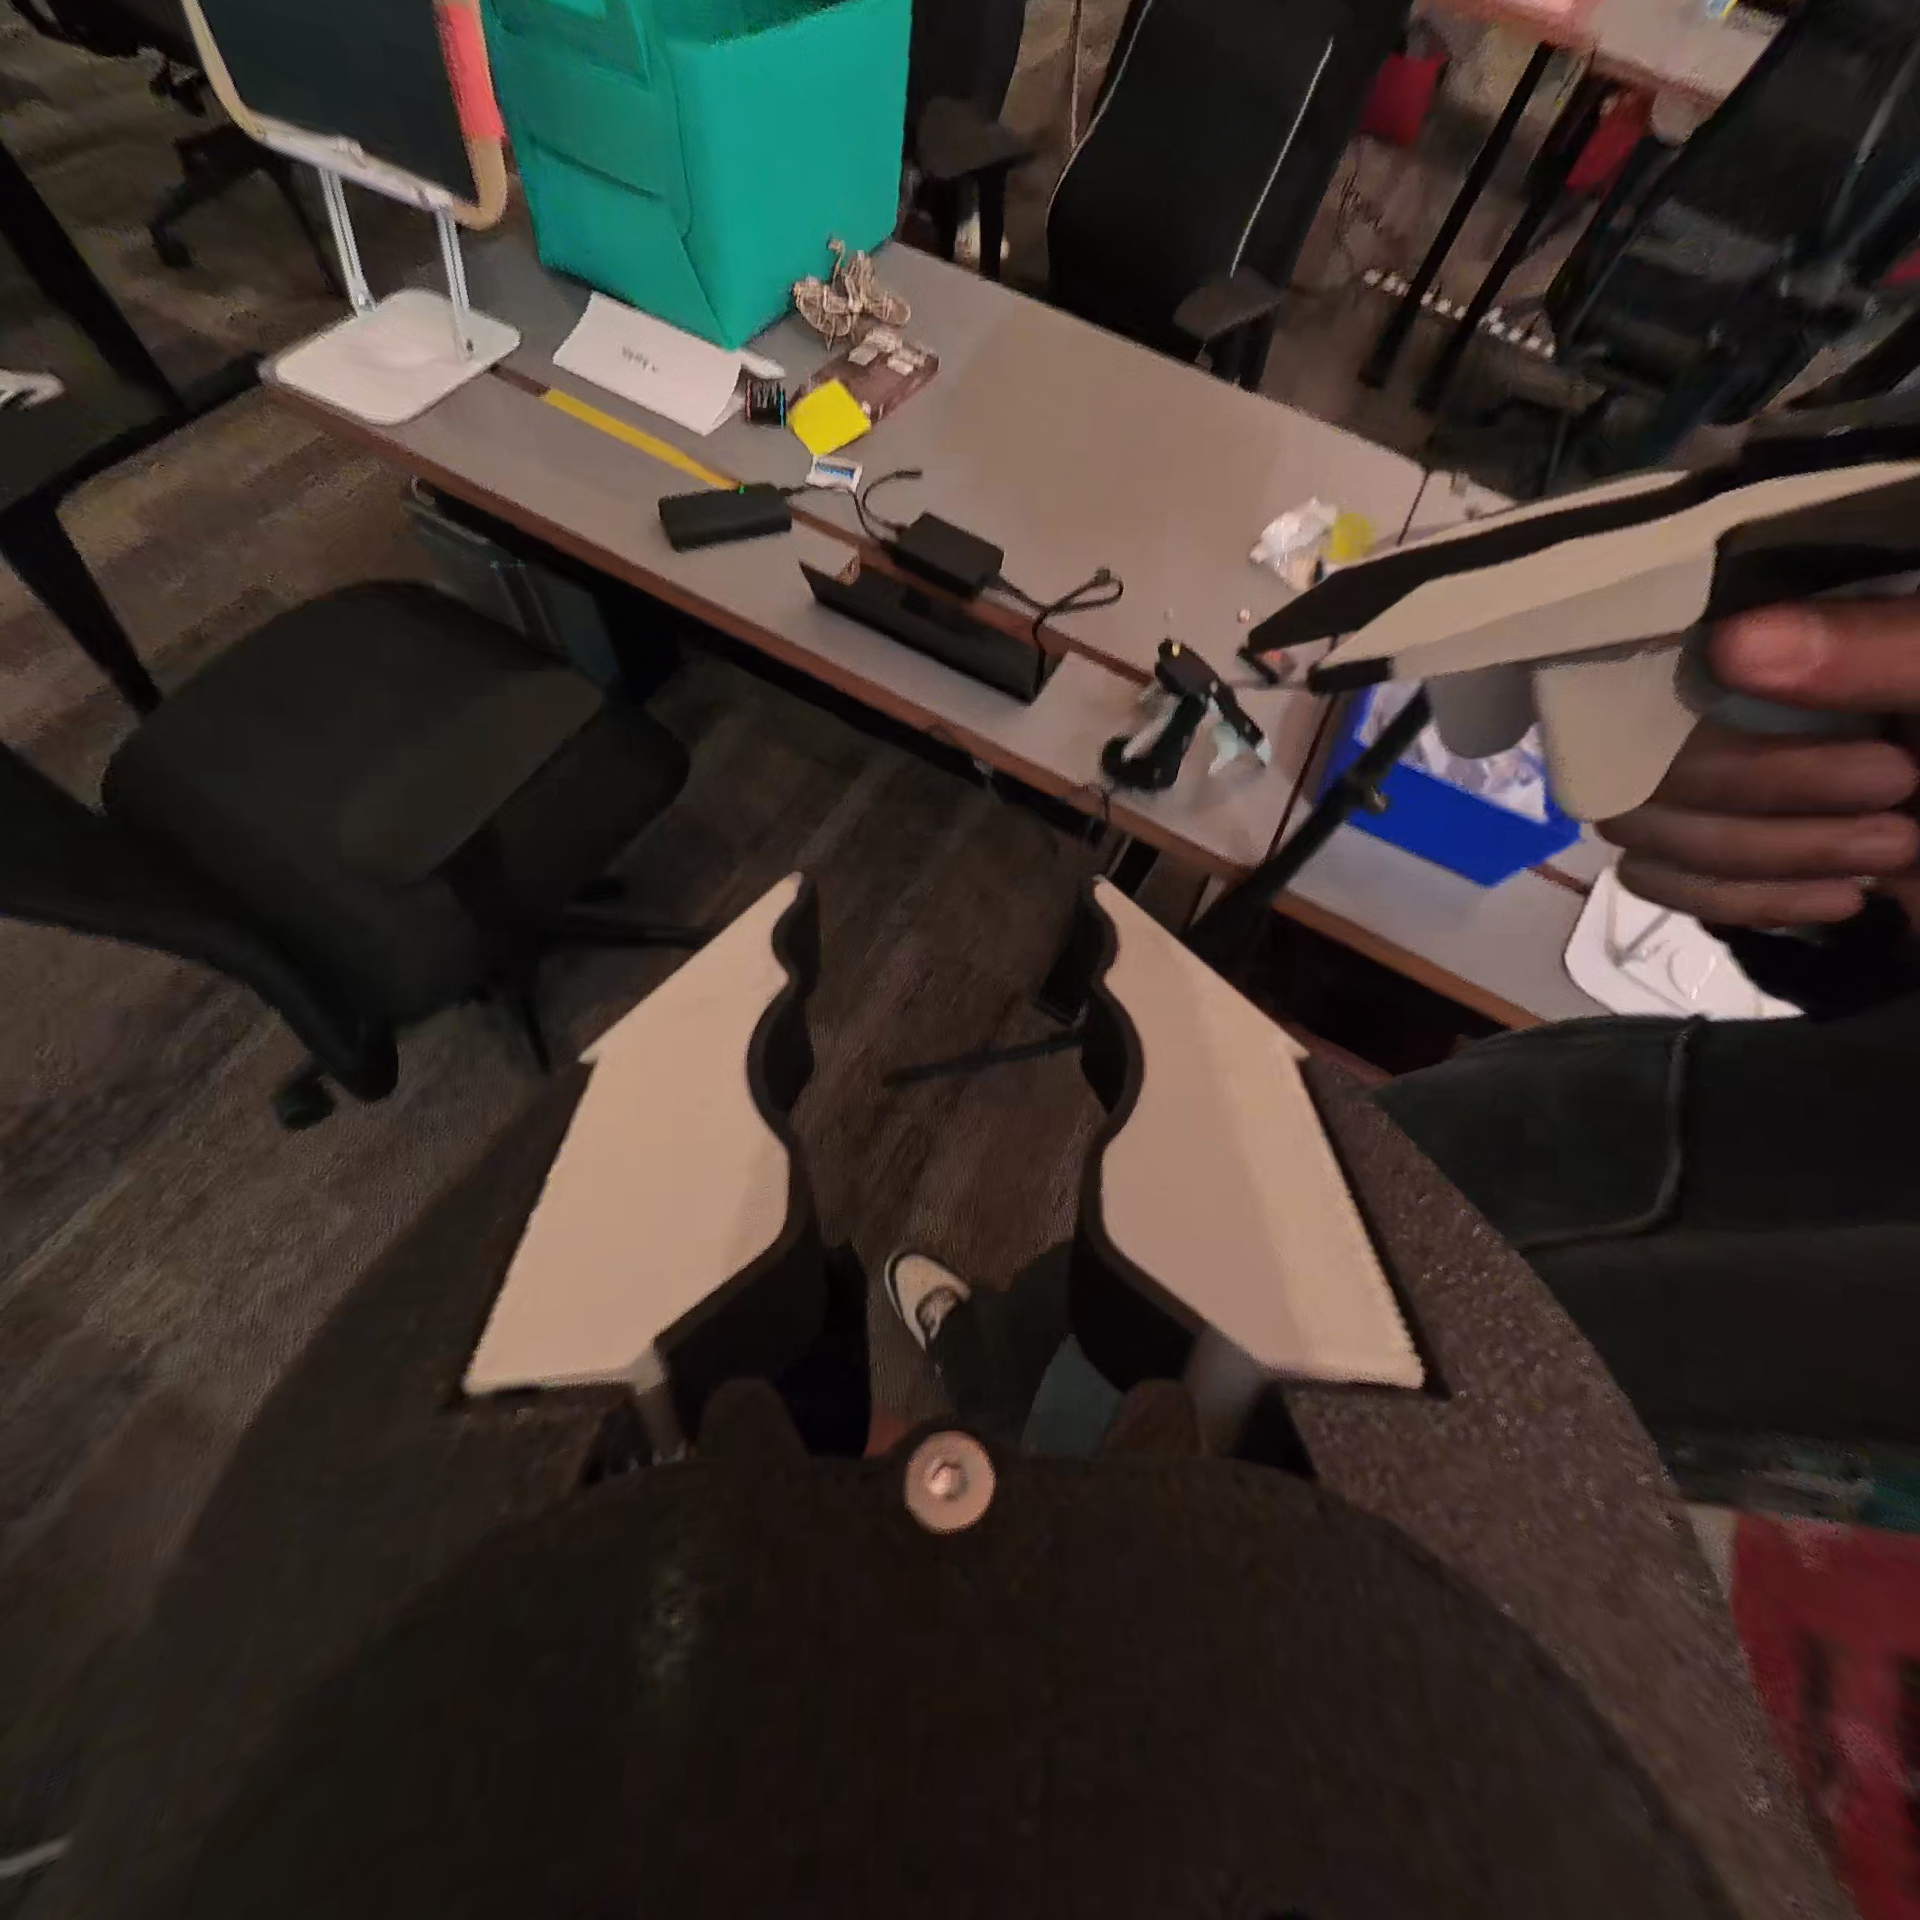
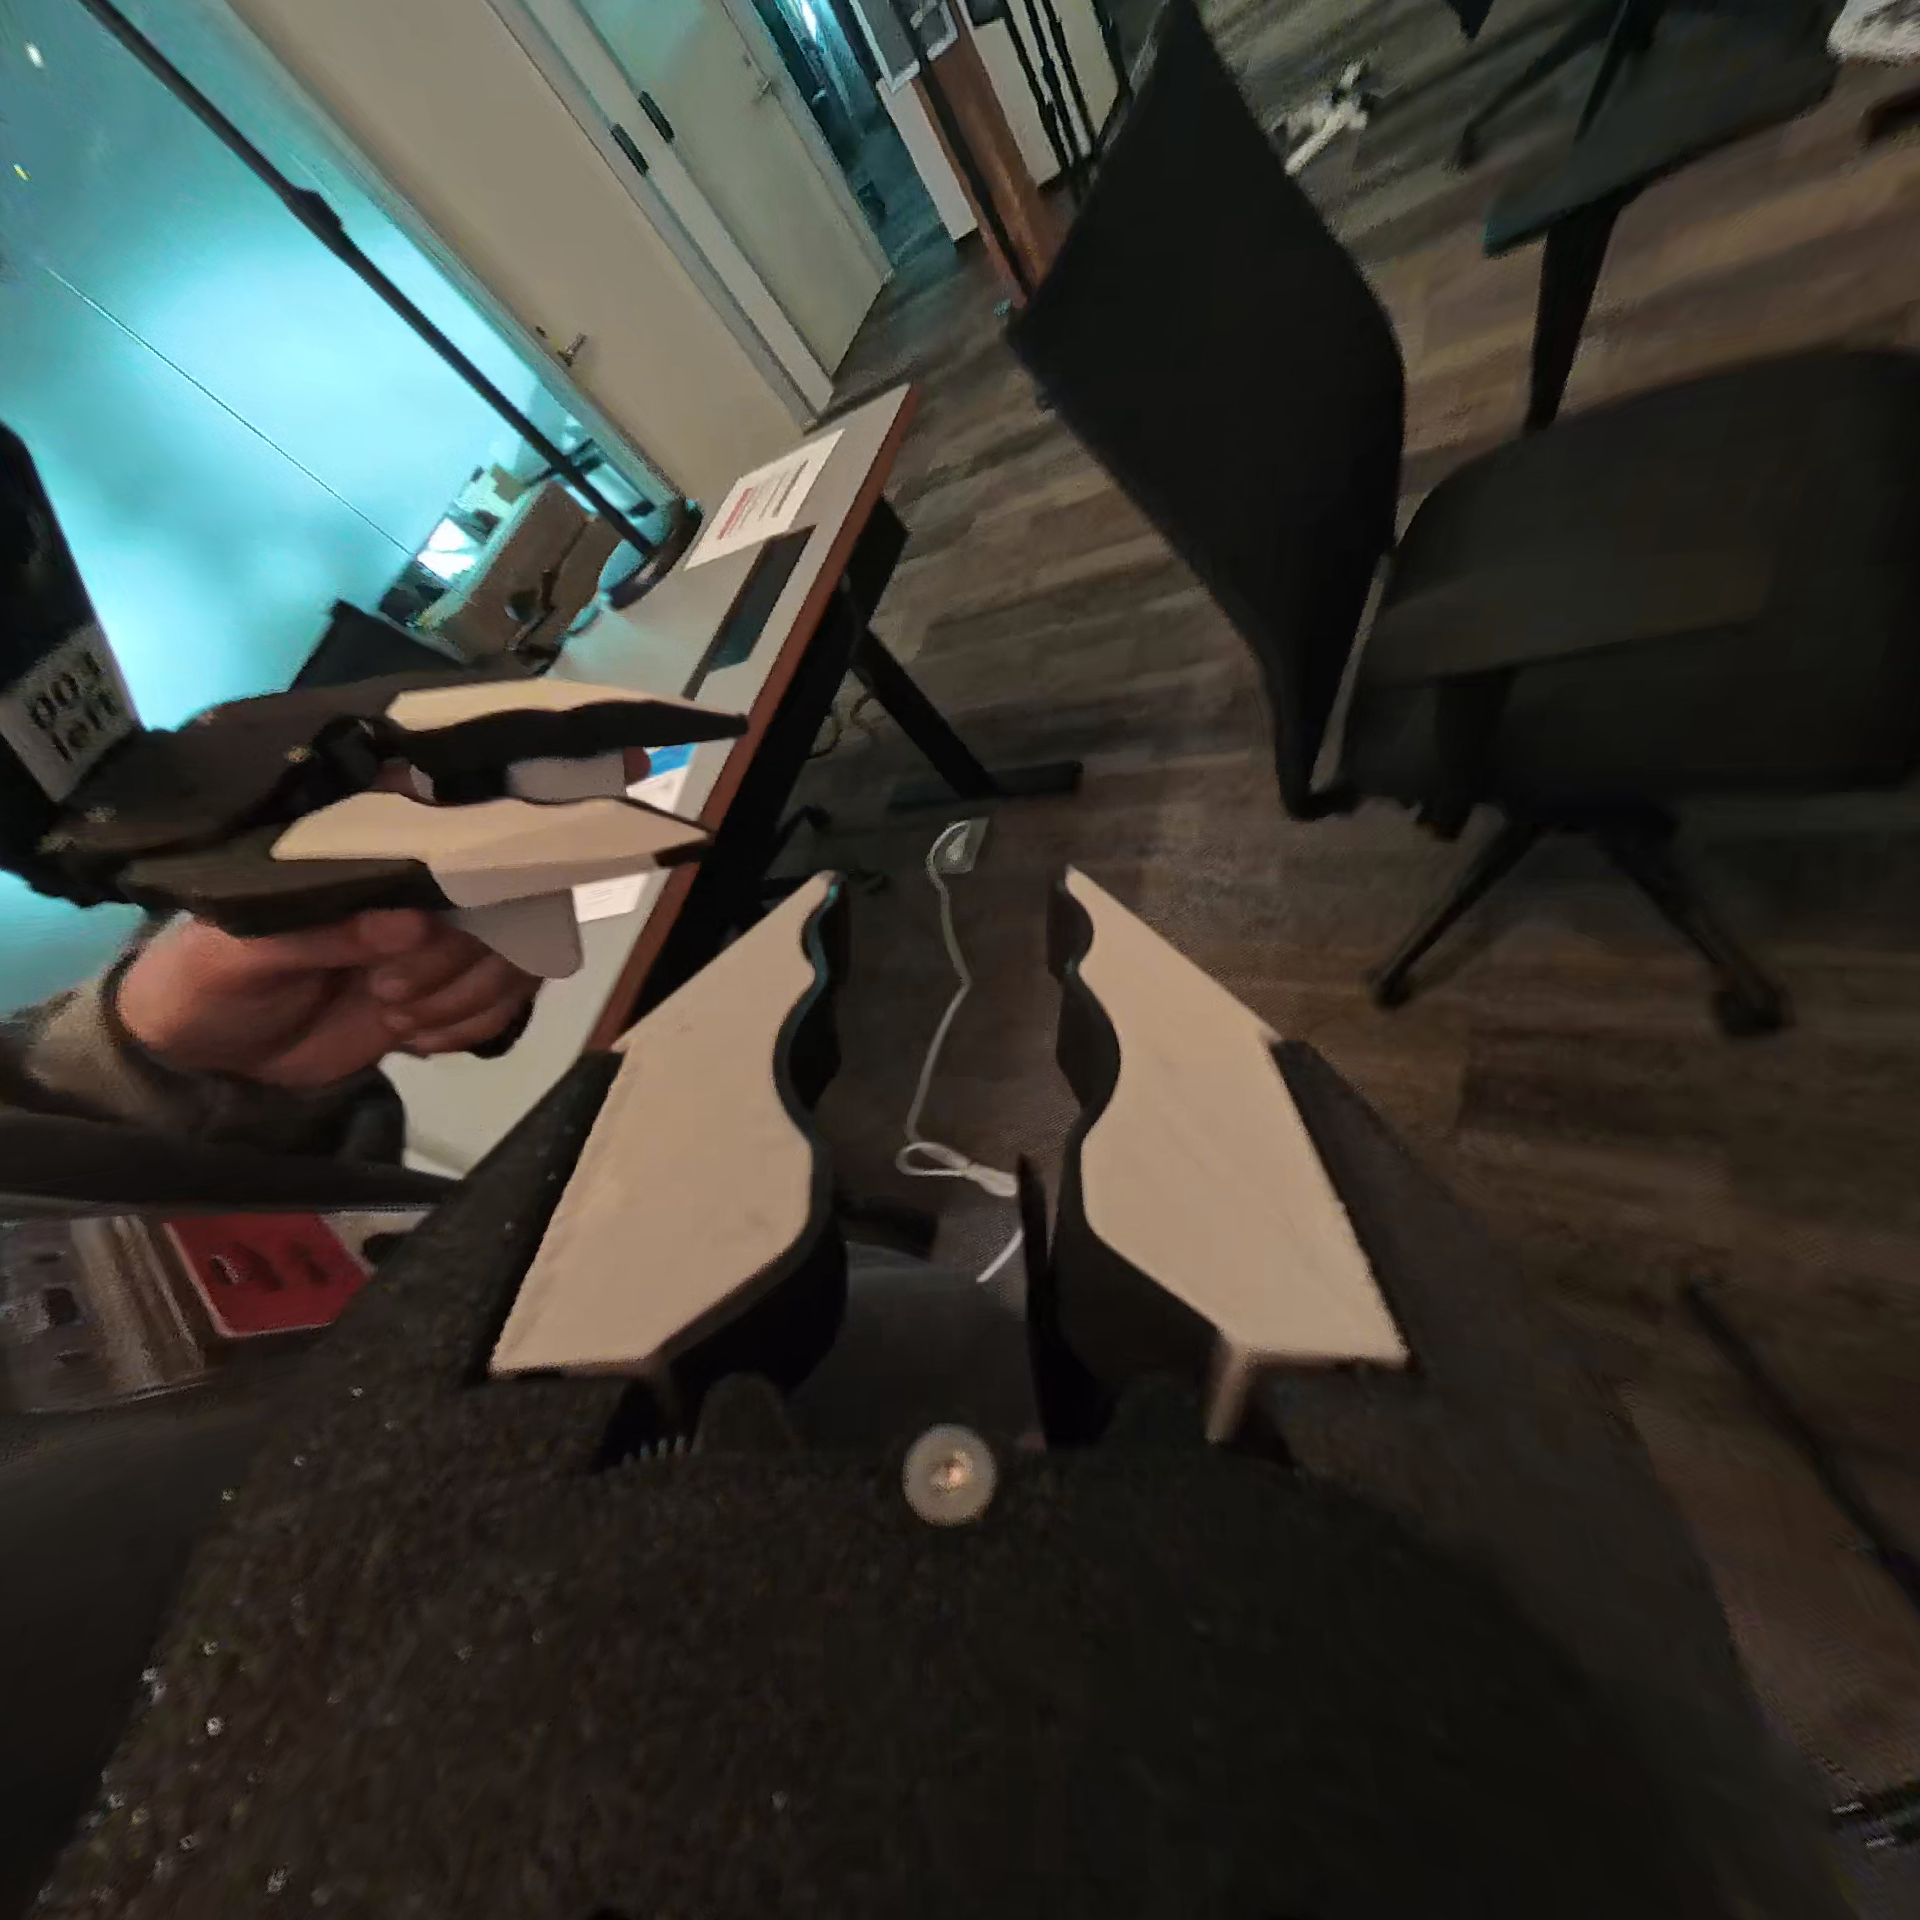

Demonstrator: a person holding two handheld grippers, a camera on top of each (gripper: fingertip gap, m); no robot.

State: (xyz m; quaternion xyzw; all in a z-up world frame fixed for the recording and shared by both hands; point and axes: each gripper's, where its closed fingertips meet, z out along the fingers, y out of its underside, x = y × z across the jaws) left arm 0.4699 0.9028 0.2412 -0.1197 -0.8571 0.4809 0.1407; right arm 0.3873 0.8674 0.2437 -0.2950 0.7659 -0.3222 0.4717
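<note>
Grey bench (image 1: 1091, 436), one, upper frame; two grippers, left gripper (image 1: 948, 914) and right gripper (image 2: 948, 904), jaws apart, empty. Teal box (image 1: 717, 156) in left view only.

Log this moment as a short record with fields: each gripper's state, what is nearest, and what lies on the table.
left gripper: open, empty, over carpet short of the grey table
right gripper: open, empty, above a white cable on the floor
on table: teal box, yellow note, black power adapter, crumpled white paper
nearby: black office chair left of the table
blue bin: past the table's right end
</note>
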